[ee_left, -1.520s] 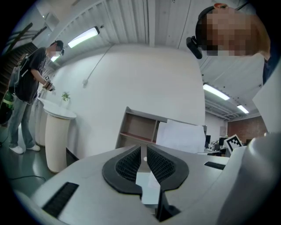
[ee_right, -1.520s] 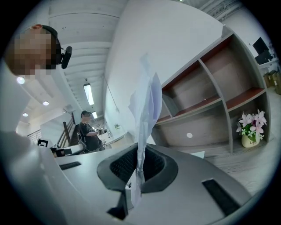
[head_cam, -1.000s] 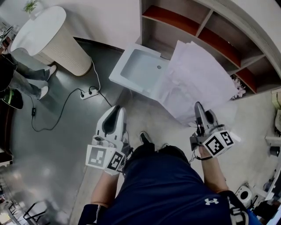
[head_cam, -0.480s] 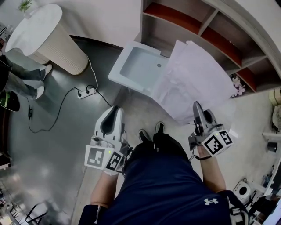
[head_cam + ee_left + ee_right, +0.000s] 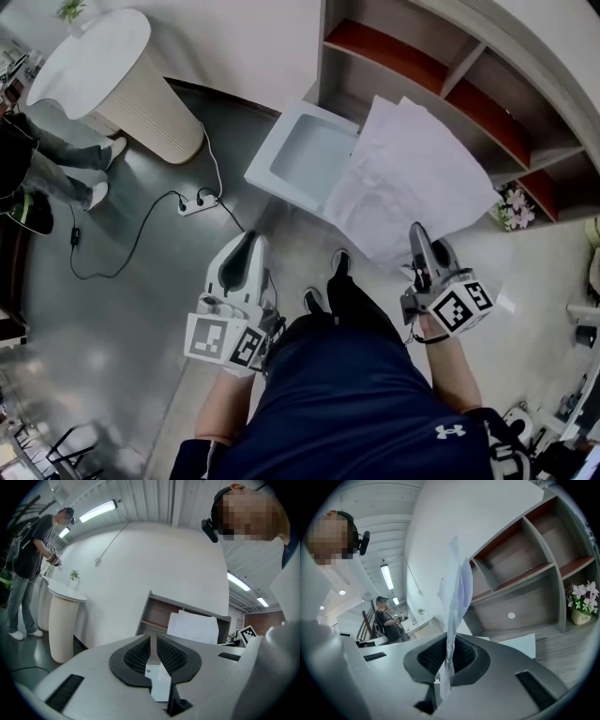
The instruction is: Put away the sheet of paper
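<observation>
A loose stack of white paper sheets (image 5: pixel 412 178) sticks out forward from my right gripper (image 5: pixel 419 234), which is shut on its near edge. The right gripper view shows the paper (image 5: pixel 457 592) edge-on, pinched between the pads of the right gripper (image 5: pixel 450 656). The sheets hang over the right side of a white open bin (image 5: pixel 309 155) on the floor. My left gripper (image 5: pixel 246 239) is held level at the left, shut and holding nothing. The left gripper view shows the left gripper (image 5: pixel 153 639) with its pads together and the paper (image 5: pixel 194 627) off to the right.
A wooden shelf unit (image 5: pixel 450 66) with red-brown boards stands behind the bin. A flower pot (image 5: pixel 514 204) sits at its lower right. A power strip with its cable (image 5: pixel 197 200) lies on the grey floor, beside a ribbed white pedestal (image 5: pixel 112 80). Another person (image 5: pixel 37 178) stands far left.
Both grippers have moved a little forward toward the shelf and bin, with the paper still in the right one. The holder's feet have stepped forward.
</observation>
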Demonstrator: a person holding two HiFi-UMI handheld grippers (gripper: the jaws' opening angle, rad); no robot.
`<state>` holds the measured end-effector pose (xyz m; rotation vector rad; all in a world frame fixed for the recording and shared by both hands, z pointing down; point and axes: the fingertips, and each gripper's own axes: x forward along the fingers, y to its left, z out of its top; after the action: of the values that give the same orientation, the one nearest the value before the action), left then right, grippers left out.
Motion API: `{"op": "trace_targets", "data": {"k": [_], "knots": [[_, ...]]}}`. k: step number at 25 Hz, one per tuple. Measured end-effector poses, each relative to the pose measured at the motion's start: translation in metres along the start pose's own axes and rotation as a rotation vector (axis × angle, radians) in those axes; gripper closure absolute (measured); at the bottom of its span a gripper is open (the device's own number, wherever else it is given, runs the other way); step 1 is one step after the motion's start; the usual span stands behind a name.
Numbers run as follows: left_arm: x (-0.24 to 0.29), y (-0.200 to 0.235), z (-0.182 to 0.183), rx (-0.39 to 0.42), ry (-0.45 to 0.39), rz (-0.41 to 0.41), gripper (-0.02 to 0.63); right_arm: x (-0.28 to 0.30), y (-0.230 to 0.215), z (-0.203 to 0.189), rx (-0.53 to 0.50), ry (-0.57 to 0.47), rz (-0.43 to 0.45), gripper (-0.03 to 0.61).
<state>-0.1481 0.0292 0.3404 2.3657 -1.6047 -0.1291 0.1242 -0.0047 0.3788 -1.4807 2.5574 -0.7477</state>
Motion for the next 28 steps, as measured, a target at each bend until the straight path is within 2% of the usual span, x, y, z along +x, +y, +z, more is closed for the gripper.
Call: {"op": "trace_targets", "data": {"k": [17,25,28], "knots": [[0.100,0.021,0.009,0.003,0.028,0.087,0.560,0.109,-0.049,0.000,0.041,0.135,0.115,0.563],[0.132,0.020,0.004,0.008,0.062,0.139,0.560,0.140,-0.077,-0.009,0.075,0.198,0.158,0.563],[0.139,0.019,0.005,0.011,0.067,0.156,0.560,0.151,-0.085,-0.012,0.058,0.220,0.168,0.563]]}}
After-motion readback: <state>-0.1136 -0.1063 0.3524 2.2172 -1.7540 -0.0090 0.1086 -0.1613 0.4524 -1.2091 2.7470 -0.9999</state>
